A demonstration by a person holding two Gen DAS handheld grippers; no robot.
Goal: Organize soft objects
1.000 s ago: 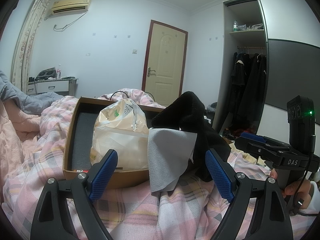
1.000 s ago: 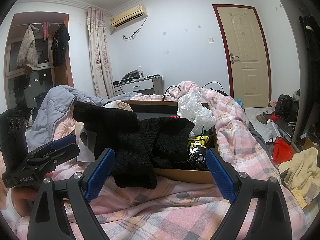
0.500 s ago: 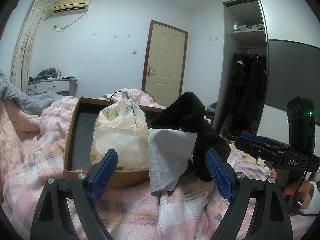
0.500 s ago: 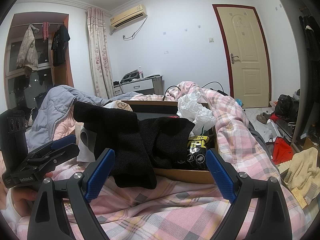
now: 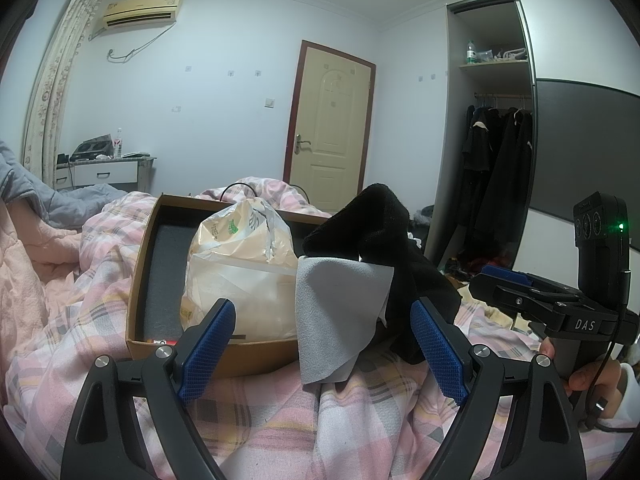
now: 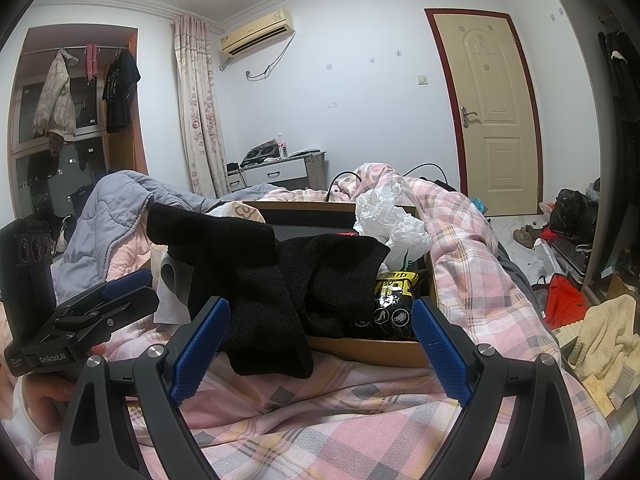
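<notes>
Both grippers, left gripper [image 5: 320,344] and right gripper [image 6: 318,344], gape wide and empty; the black knit [image 6: 256,276] draped over the box [image 6: 360,346] edge might slide onto the bed [image 6: 340,408].

no visible change vs earlier frames, nothing moved, both views same as before

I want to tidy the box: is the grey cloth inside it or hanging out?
Hanging out. The grey cloth drapes over the front wall of the cardboard box, down onto the plaid quilt.
</notes>
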